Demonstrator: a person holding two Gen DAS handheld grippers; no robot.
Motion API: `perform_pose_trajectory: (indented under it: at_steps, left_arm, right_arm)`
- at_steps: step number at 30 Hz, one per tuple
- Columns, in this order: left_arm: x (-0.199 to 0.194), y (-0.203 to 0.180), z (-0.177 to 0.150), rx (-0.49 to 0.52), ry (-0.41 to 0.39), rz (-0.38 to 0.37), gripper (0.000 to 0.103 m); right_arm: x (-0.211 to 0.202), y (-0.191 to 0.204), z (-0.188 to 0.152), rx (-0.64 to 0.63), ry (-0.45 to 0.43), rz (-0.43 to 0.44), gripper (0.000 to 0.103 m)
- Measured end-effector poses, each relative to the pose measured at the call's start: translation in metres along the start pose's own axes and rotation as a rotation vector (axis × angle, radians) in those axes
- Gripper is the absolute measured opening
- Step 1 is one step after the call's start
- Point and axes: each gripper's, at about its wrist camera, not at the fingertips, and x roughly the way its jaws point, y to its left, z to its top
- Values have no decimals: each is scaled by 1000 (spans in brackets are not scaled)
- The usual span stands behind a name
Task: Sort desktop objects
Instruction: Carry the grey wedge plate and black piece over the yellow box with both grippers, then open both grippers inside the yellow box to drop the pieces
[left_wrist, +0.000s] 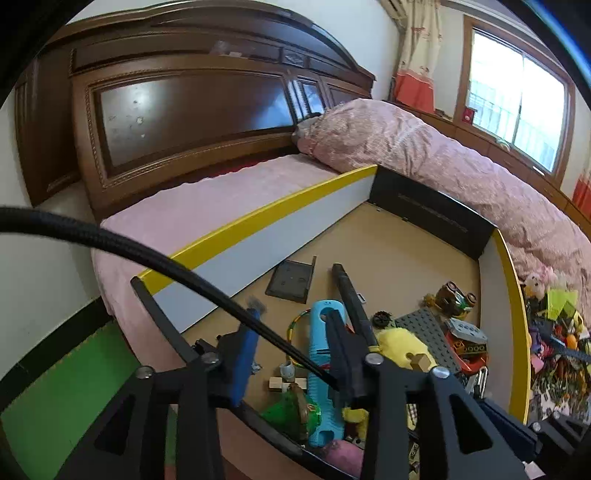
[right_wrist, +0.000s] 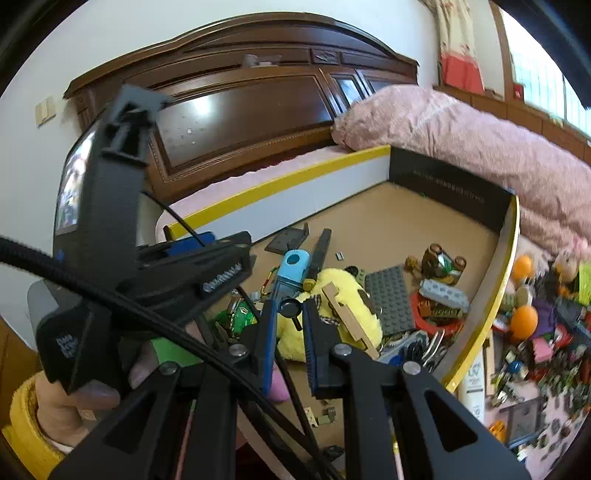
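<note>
A cardboard box with yellow rims (left_wrist: 258, 218) (right_wrist: 511, 236) sits on the bed and holds toys: a light blue handle toy (left_wrist: 323, 365) (right_wrist: 291, 269), a yellow plush (left_wrist: 400, 345) (right_wrist: 332, 314), a grey studded plate (left_wrist: 432, 339) (right_wrist: 391, 295), a green toy (left_wrist: 291, 410) and a black bar (left_wrist: 349, 295). My left gripper (left_wrist: 291, 332) is open above the blue toy and holds nothing. My right gripper (right_wrist: 290, 308) is open over the yellow plush, with a small black magnifier-shaped piece (right_wrist: 290, 308) between its fingers, untouched.
A flat black frame (left_wrist: 291, 280) lies on the box floor, toy binoculars (left_wrist: 454, 297) (right_wrist: 441, 262) at the right. A heap of small toys (right_wrist: 535, 332) lies outside the box on the pink bed. A pink quilt (left_wrist: 424, 155) and wooden headboard (left_wrist: 192, 110) stand behind.
</note>
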Motion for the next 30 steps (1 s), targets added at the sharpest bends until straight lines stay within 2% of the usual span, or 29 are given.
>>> perform_pose_trajectory:
  at_steps: [3,5,13,30]
  left_arm:
    - [0,4,0,-26,5,-3,40]
    - [-1,5,1,-36,6,-3,40]
    - [-14,-4,-2,-14,-14,-2,40]
    - [-60,-42,-12,56,-46,-73,42]
  right_arm:
    - [0,-5,-2,24,7,18,20]
    - [-3,-7,-3,33,-1,21,30]
    - [-19,-12,-10,73,-13,30,30]
    - [-79,-25,-19,140,-85,9,30]
